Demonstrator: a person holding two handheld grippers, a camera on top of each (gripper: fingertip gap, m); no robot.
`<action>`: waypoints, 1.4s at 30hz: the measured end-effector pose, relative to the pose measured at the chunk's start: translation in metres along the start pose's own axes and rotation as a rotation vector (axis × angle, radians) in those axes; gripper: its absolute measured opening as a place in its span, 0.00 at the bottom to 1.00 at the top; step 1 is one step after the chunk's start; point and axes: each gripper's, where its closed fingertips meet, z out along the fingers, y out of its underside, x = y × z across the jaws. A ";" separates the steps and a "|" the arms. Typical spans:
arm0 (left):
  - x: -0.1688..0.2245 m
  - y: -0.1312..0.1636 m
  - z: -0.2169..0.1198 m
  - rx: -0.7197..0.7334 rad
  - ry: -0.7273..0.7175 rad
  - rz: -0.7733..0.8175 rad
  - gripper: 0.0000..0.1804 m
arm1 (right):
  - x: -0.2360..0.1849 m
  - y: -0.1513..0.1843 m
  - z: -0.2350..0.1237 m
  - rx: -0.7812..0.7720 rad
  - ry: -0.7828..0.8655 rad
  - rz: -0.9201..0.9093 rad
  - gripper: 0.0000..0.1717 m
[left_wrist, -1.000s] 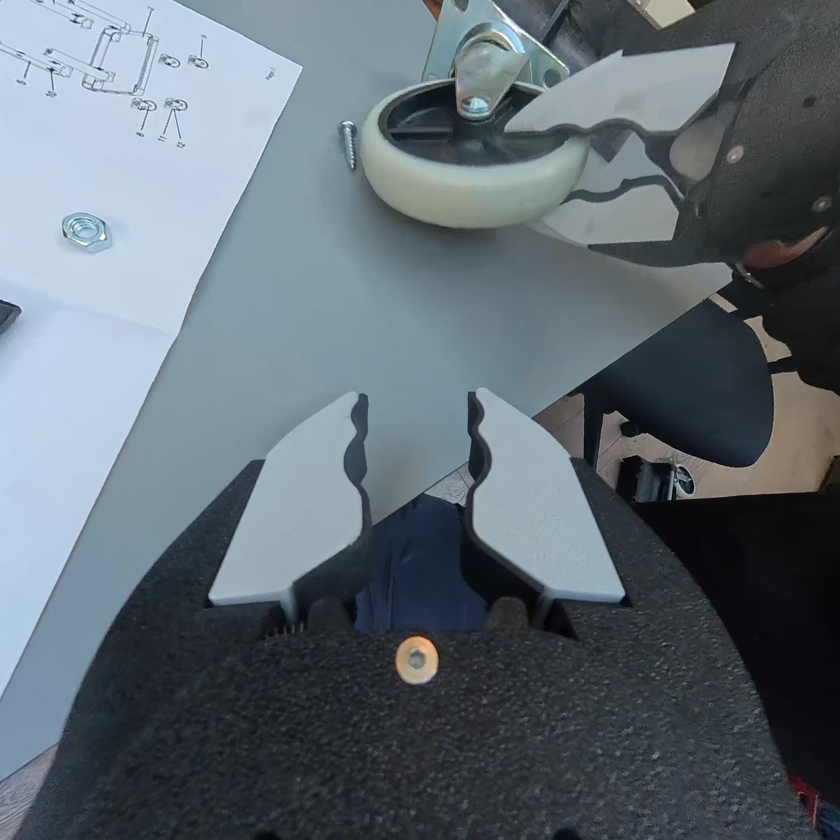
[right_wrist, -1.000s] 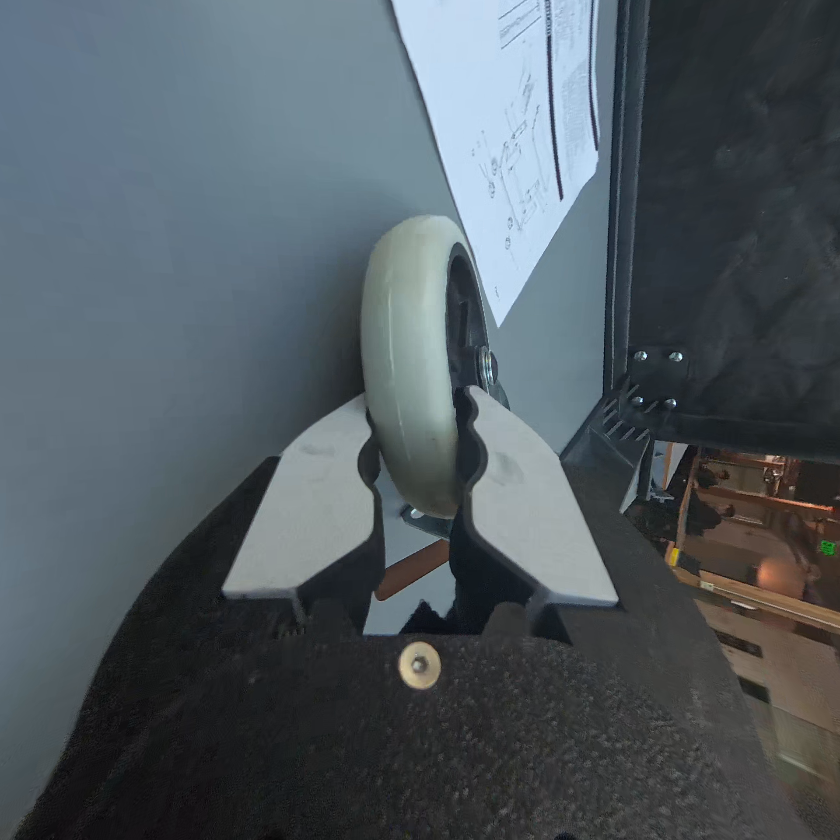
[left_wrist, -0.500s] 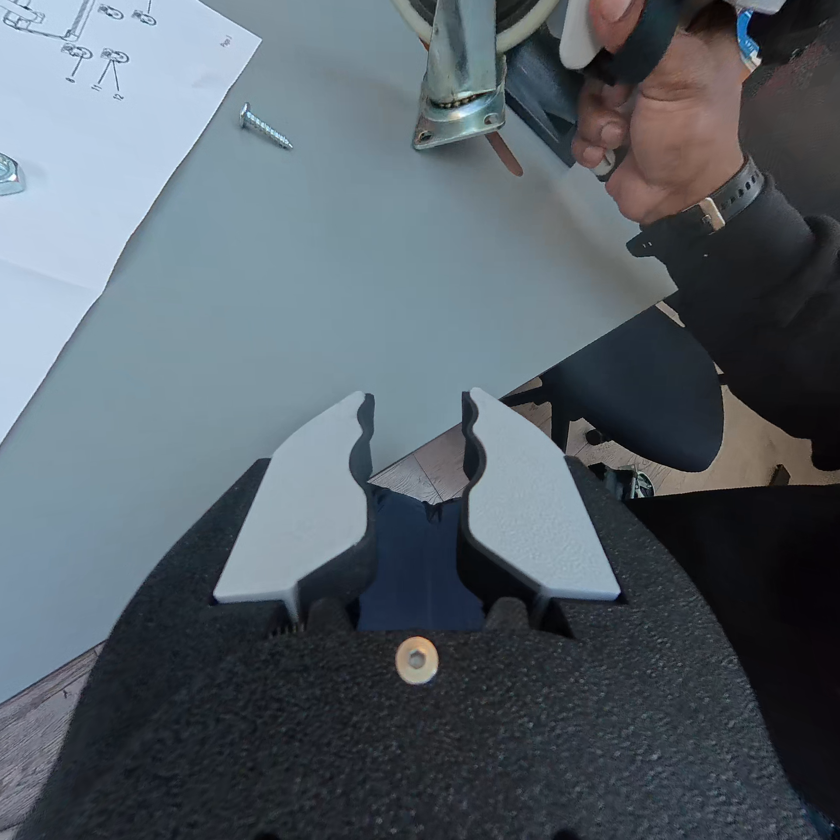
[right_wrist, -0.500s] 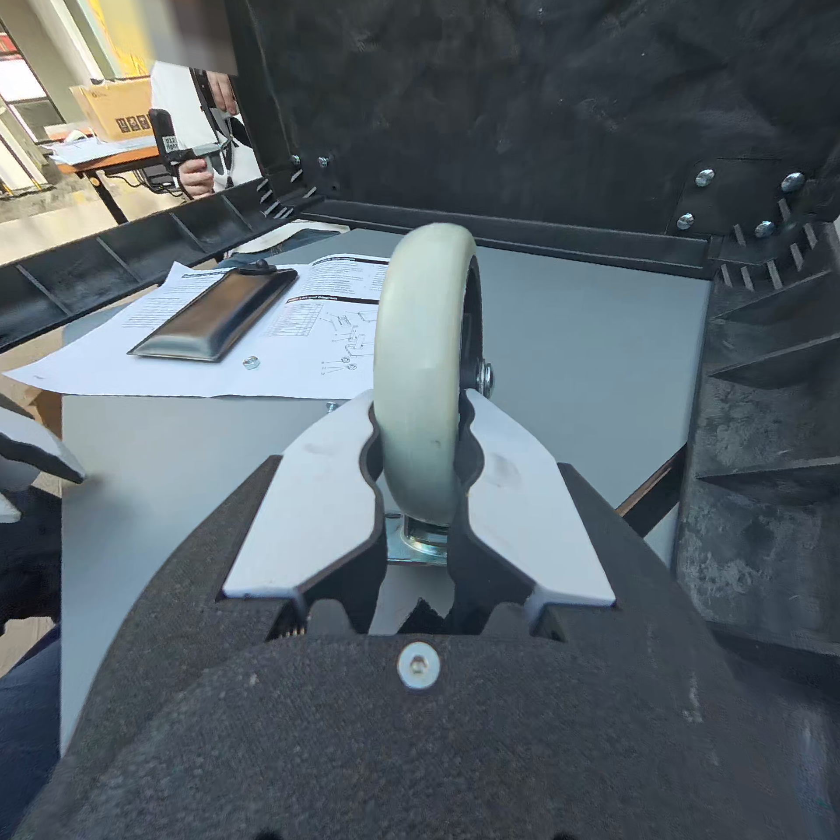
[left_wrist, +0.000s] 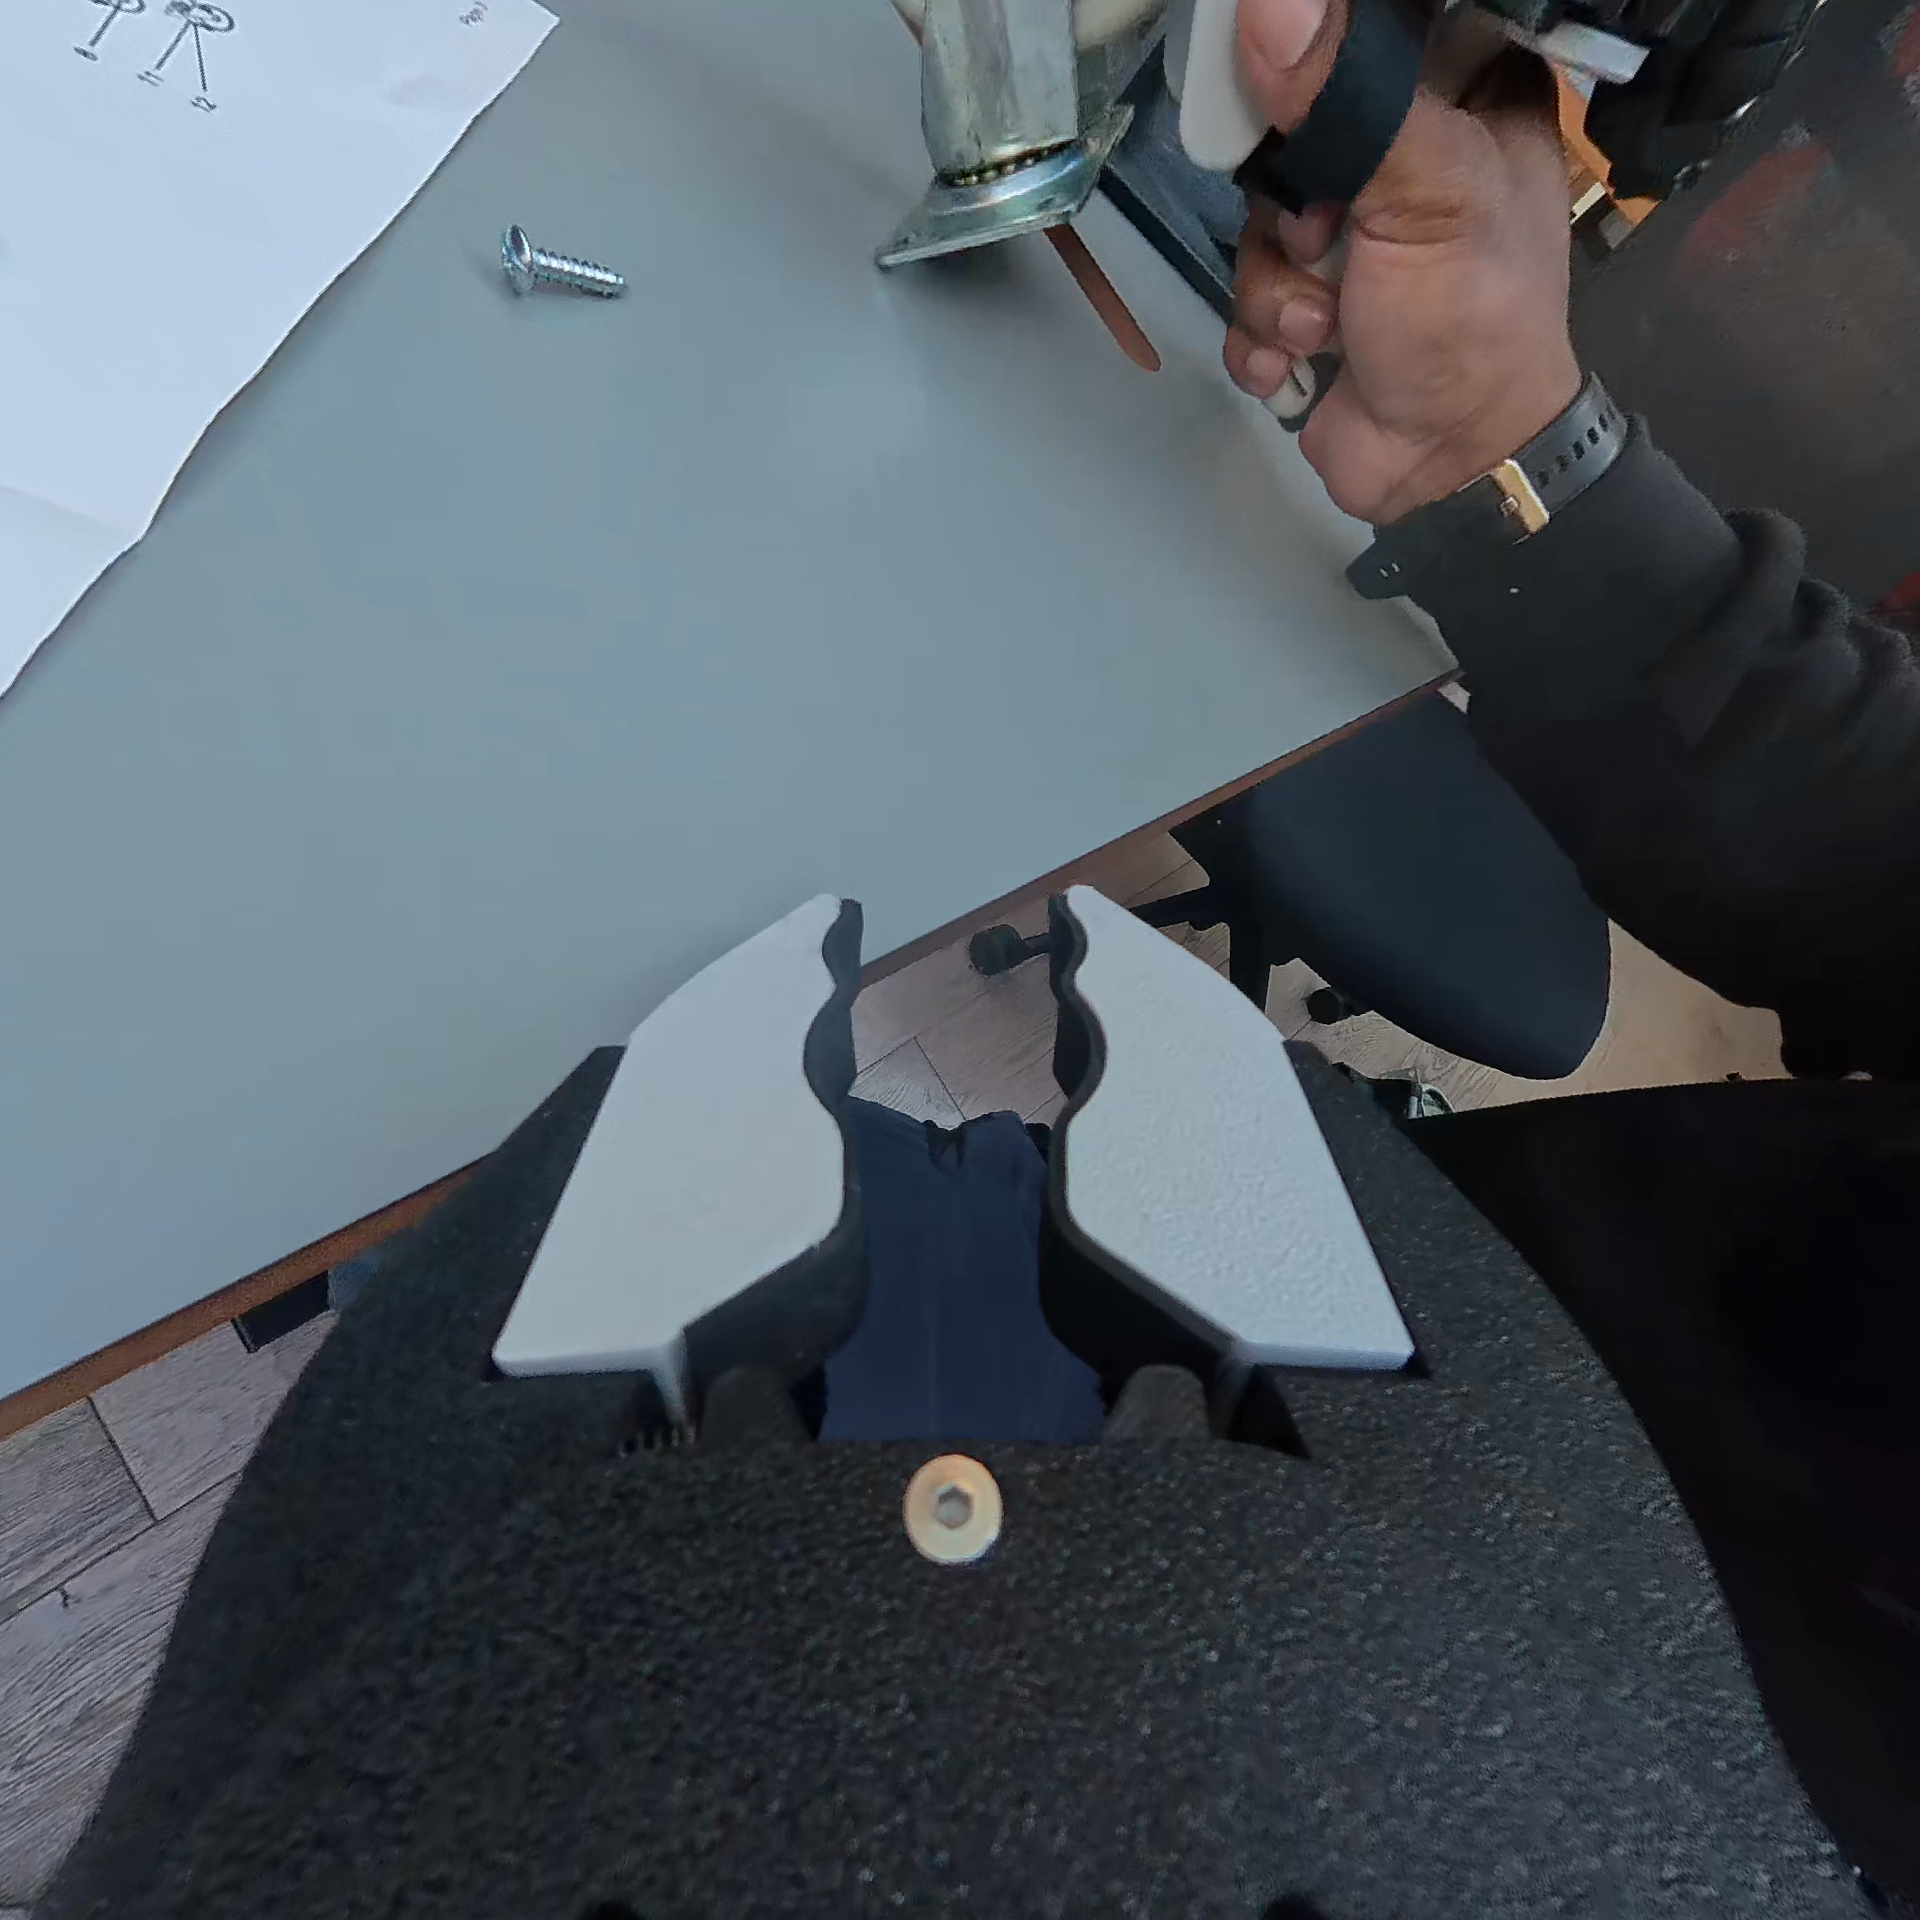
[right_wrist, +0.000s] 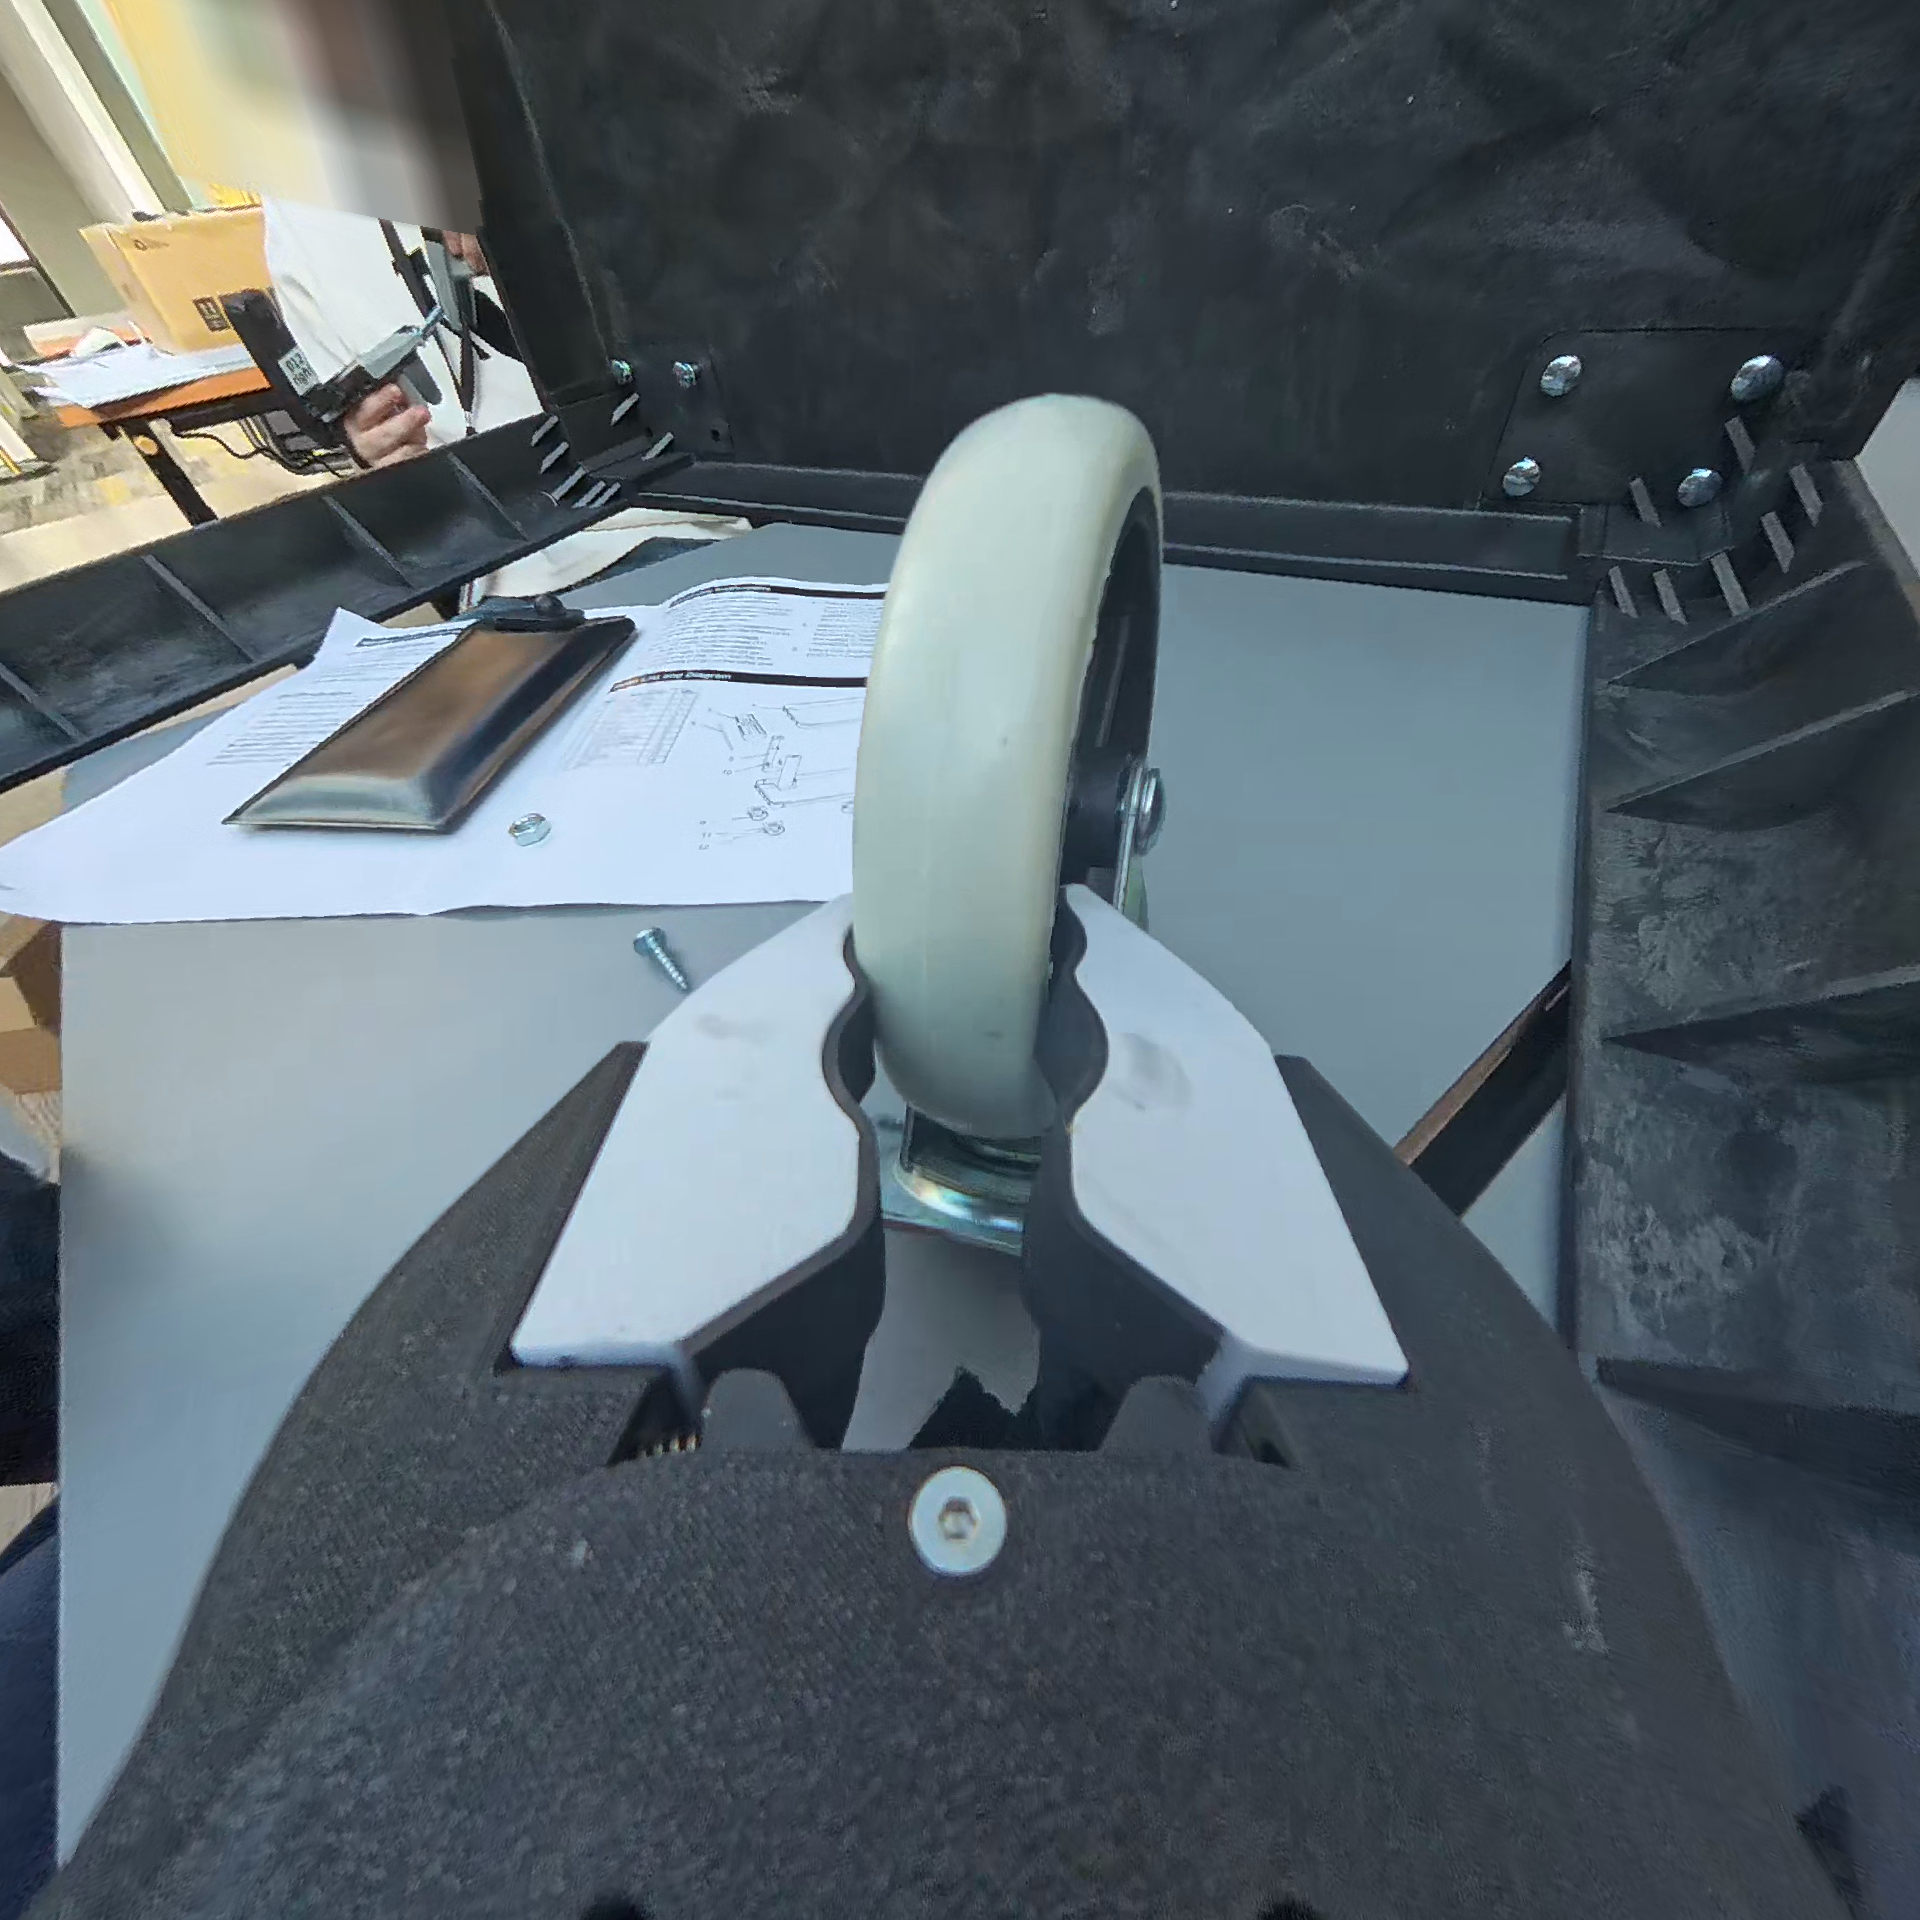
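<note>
Right tongs (right_wrist: 961, 997) pinch smooth cream caster wheel (right_wrist: 997, 727), steel bracket; left tongs (left_wrist: 956, 935) spread, bare.

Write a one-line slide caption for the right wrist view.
Right gripper clamps an upright cream caster wheel above a grey table.

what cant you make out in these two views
- Left wrist view: caster wheel cut off by the top edge; only its metal fork and plate show.
- Right wrist view: caster's plate mostly hidden behind the right gripper fingers.
- Right wrist view: nut too small for detail.
</note>
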 end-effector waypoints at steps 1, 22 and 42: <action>0.000 0.002 0.001 -0.002 0.004 -0.001 0.19 | -0.001 0.005 -0.006 -0.001 0.010 0.000 0.17; 0.023 0.031 -0.002 0.071 0.088 0.034 0.19 | -0.020 0.066 -0.024 -0.376 -0.014 -0.097 0.31; -0.012 0.145 -0.038 0.034 0.040 0.023 0.19 | 0.007 0.094 0.015 -0.579 0.034 0.059 0.19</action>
